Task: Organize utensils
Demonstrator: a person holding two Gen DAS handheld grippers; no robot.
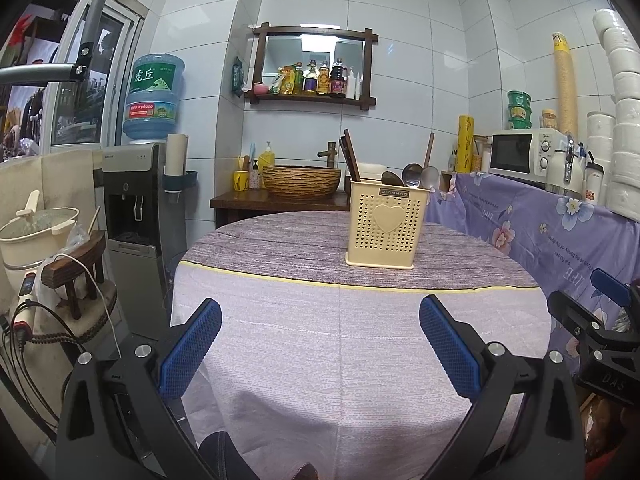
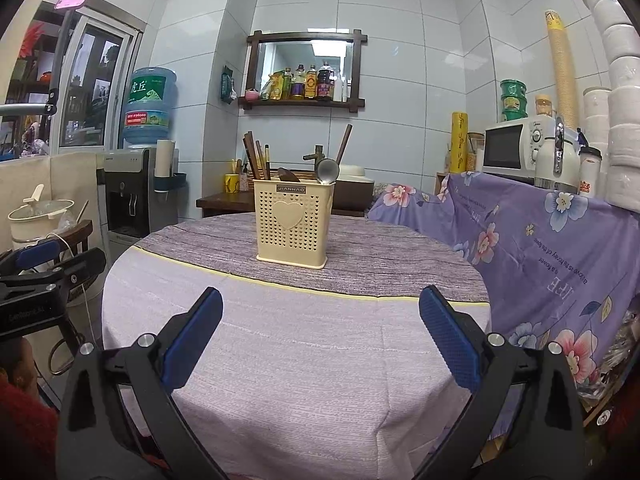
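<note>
A cream plastic utensil holder (image 1: 385,224) with a heart on its front stands on the round table (image 1: 304,344), on the darker far half. Out of it stick dark chopsticks (image 1: 350,157), metal spoons (image 1: 420,176) and a wooden handle (image 1: 429,149). The right wrist view shows the same holder (image 2: 293,223) with chopsticks (image 2: 256,158) and a metal spoon (image 2: 328,170). My left gripper (image 1: 320,320) hangs open over the near table edge, nothing between its blue pads. My right gripper (image 2: 321,307) is open and empty too, well short of the holder. Each gripper shows at the other view's edge.
A water dispenser (image 1: 134,196) with a blue bottle stands at the left, beside a pot (image 1: 36,232) and cables. A wooden sink counter with a woven basin (image 1: 301,179) lies behind the table. To the right a flowered cloth (image 1: 540,220) covers a counter holding a microwave (image 1: 520,153).
</note>
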